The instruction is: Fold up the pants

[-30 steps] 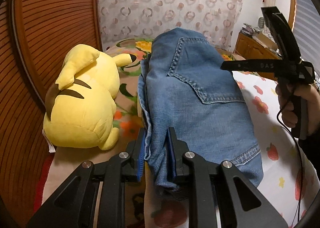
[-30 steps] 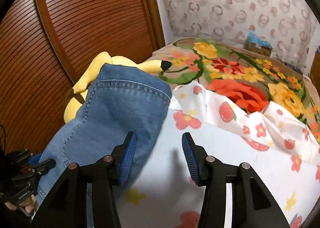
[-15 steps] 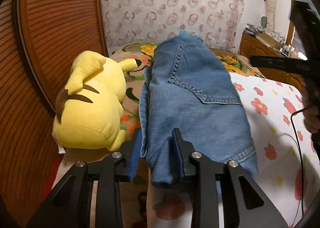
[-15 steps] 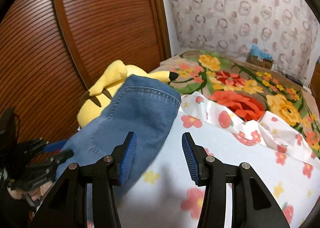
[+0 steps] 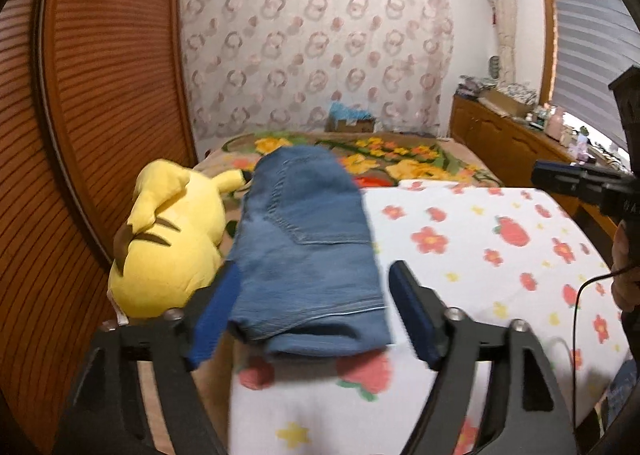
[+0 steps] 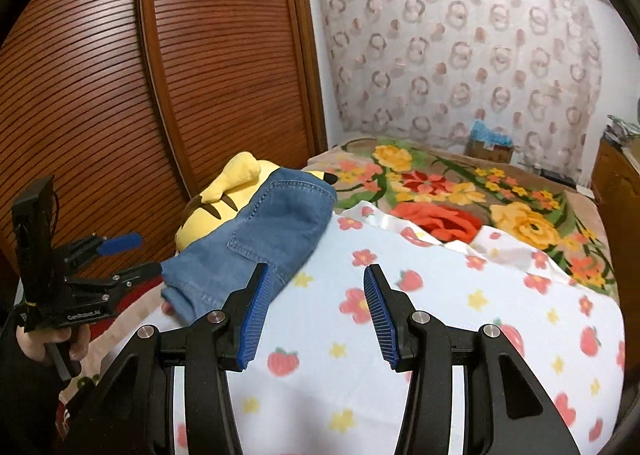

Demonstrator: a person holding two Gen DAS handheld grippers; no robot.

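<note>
The folded blue denim pants (image 5: 308, 251) lie in a compact bundle at the left edge of the bed, back pocket up; they also show in the right wrist view (image 6: 260, 239). My left gripper (image 5: 316, 315) is open, its blue pads on either side of the bundle's near end and clear of it. It shows from the side in the right wrist view (image 6: 128, 255). My right gripper (image 6: 316, 311) is open and empty above the white sheet, to the right of the pants. Its body shows at the right edge of the left wrist view (image 5: 592, 183).
A yellow plush toy (image 5: 168, 239) lies against the left side of the pants, by the brown slatted wardrobe door (image 6: 180, 75). A white flower-print sheet (image 6: 460, 315) covers the near bed, a floral blanket (image 6: 460, 191) beyond. A wooden cabinet (image 5: 504, 139) stands at the right.
My left gripper let go of the pants' near end, opened wide and drew back and up. My right gripper also pulled back, away from the pants. The pants stay folded on the bed.
</note>
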